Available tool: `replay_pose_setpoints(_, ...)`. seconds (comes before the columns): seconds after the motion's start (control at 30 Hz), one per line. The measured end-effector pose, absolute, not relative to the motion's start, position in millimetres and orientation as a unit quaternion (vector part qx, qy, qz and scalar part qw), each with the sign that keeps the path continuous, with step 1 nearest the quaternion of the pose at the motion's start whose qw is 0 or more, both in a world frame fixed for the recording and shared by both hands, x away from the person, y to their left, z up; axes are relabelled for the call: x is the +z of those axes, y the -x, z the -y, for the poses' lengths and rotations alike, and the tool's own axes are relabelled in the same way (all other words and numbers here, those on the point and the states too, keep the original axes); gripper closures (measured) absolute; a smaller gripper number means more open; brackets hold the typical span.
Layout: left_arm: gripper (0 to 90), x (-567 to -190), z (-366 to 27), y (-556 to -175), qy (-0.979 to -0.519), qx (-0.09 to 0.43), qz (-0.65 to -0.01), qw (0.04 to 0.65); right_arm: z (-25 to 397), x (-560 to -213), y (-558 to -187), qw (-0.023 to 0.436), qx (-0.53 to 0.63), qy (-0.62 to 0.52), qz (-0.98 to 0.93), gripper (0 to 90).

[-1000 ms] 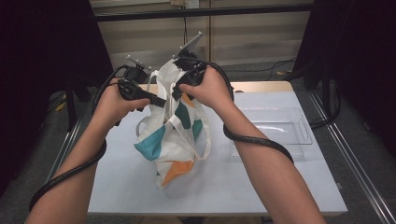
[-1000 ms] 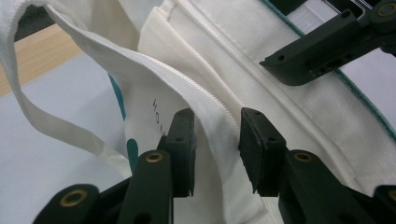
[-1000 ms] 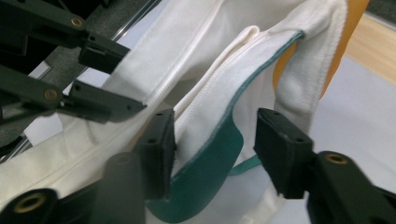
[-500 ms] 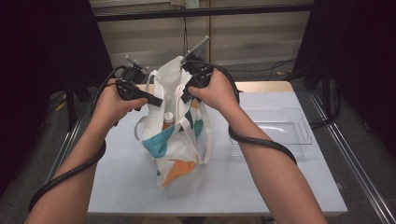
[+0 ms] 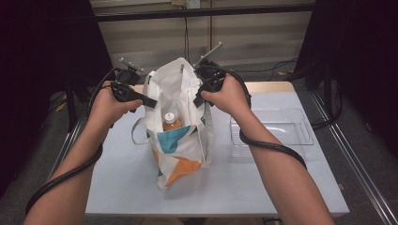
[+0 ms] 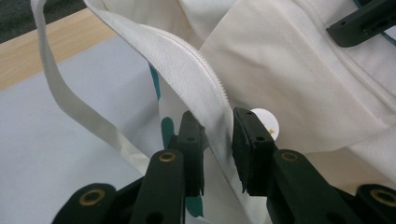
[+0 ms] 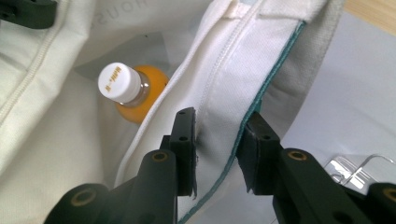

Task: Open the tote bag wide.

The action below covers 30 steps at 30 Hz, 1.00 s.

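The soft, floppy tote bag (image 5: 180, 136) stands mid-table beside a clear tray (image 5: 277, 131), each gripper, left (image 6: 217, 140) and right (image 7: 219, 140), clamped on opposite mouth edges, likely the best hold, with an orange bottle (image 7: 133, 95) weighing it inside.

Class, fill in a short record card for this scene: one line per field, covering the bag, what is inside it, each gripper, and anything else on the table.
Bag: white tote bag with teal and orange patches, standing on the table, mouth held open
Contents: orange drink bottle with white cap, upright
Left gripper: shut on the bag's zipper edge
Right gripper: shut on the bag's opposite rim
Also on table: clear plastic tray, beside the bag, apart from it
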<state>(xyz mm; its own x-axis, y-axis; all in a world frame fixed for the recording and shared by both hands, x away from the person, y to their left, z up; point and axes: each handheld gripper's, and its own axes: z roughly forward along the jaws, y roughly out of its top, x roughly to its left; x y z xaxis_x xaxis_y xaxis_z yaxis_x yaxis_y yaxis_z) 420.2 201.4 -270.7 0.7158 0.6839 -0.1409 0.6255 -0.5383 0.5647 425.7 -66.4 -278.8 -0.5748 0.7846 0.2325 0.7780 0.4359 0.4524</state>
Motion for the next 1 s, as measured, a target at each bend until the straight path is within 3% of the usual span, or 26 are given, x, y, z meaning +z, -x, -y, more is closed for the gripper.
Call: replay_pose_setpoints(1.0,76.7,-286,-221,-420,-0.861,0.047,-0.410,0.298,90,-305,-425,0.010,0.256,-0.481,-0.838,70.6)
